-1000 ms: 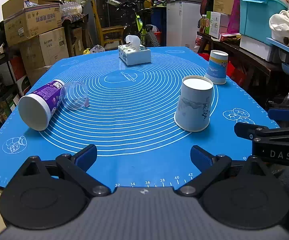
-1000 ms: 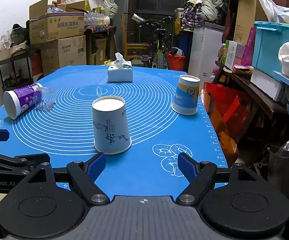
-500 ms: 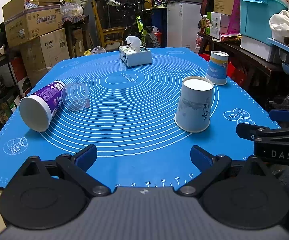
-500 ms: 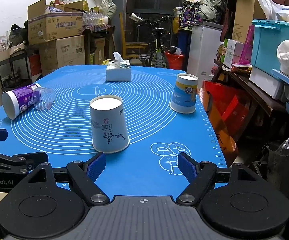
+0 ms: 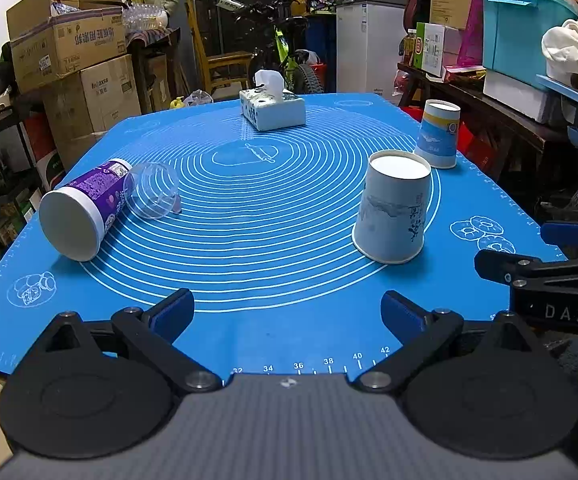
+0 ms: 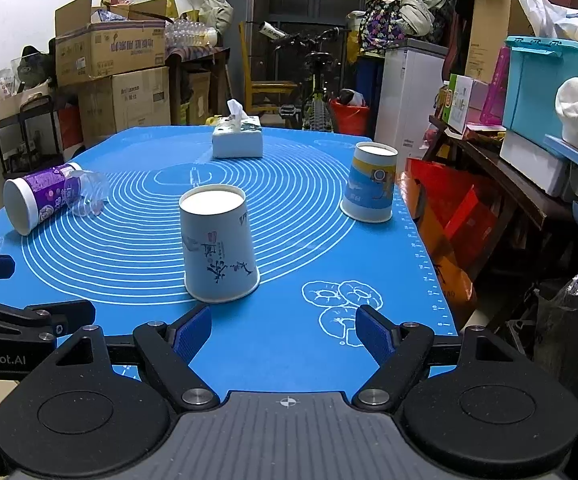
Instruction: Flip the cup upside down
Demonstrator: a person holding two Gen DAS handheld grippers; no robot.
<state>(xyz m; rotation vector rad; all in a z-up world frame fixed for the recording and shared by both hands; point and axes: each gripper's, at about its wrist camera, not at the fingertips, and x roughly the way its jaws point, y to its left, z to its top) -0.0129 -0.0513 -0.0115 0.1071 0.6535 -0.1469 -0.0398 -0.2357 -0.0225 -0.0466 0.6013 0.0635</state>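
A pale paper cup with ink drawings [image 5: 393, 211] [image 6: 217, 245] stands upside down, rim on the blue mat [image 5: 273, 208]. A blue and yellow paper cup [image 5: 437, 134] [image 6: 371, 182] stands upside down farther back right. A purple cup [image 5: 85, 208] [image 6: 41, 197] lies on its side at the left, a clear plastic lid [image 5: 155, 194] against its mouth. My left gripper [image 5: 287, 314] is open and empty at the near mat edge. My right gripper [image 6: 283, 334] is open and empty, just in front of and right of the pale cup.
A tissue box [image 5: 271, 107] [image 6: 237, 142] stands at the mat's far side. Cardboard boxes [image 5: 69, 44] are stacked at the left; a shelf with a teal bin [image 5: 525, 32] runs along the right. A bicycle and fridge stand behind the table.
The right gripper has drifted slightly right, so the pale cup sits further left in its view. The left gripper has barely moved. Both stay open.
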